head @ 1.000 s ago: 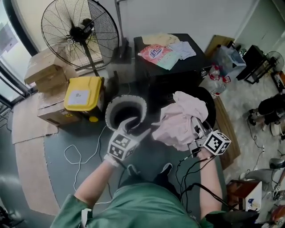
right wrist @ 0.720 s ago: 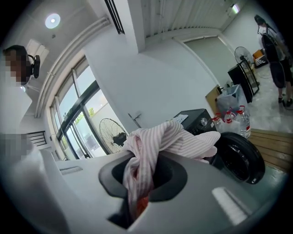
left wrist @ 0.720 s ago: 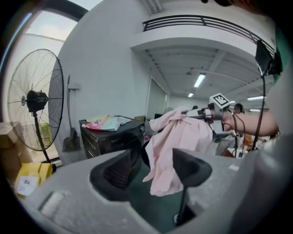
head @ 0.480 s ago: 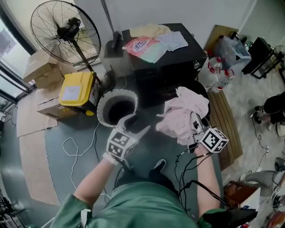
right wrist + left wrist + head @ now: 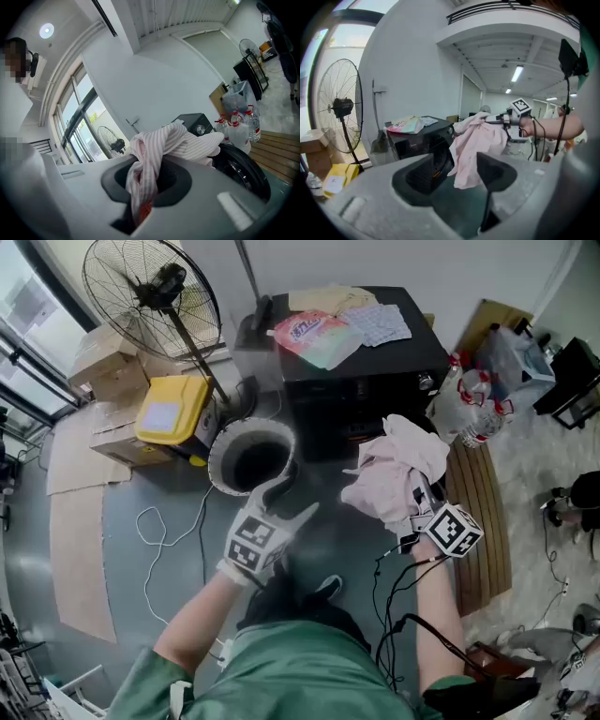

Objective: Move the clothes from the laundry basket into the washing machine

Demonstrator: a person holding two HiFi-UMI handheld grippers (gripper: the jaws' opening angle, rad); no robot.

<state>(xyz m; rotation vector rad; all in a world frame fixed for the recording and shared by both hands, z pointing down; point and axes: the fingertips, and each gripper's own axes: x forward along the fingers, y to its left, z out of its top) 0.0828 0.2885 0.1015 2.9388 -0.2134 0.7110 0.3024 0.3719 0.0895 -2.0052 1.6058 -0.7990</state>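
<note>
A pink striped garment hangs bunched from my right gripper, which is shut on it just in front of the black washing machine. In the right gripper view the cloth fills the gap between the jaws, with the machine's open round door just beyond. The white round laundry basket stands left of the machine, and its inside looks dark. My left gripper hovers just in front of the basket, open and holding nothing. In the left gripper view the garment shows past the spread jaws.
A standing fan, a yellow box and cardboard boxes crowd the left. Packets lie on the machine's top. Water bottles and a wooden pallet are on the right. A white cable loops on the floor.
The right gripper has carried the garment closer to the washing machine's front. The left gripper has drawn back from the basket's mouth, still open and empty.
</note>
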